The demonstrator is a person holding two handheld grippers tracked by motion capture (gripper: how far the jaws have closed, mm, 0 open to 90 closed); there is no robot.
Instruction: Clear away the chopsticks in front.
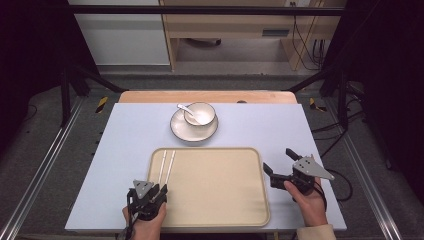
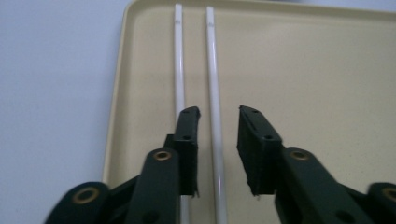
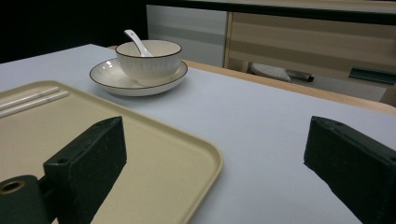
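Two white chopsticks [image 2: 212, 93] lie side by side along the left edge of the beige tray [image 1: 220, 200] on the bench. The left gripper [image 2: 218, 140] straddles one with narrow jaws, not pressing it. The right gripper [image 3: 215, 158] hovers beside the tray, jaws wide.

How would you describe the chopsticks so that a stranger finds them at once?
Find the beige tray at the near middle of the table. Along its left edge lie the chopsticks, just ahead of the left gripper. They are two thin white sticks, side by side, unlike the round bowl beyond.
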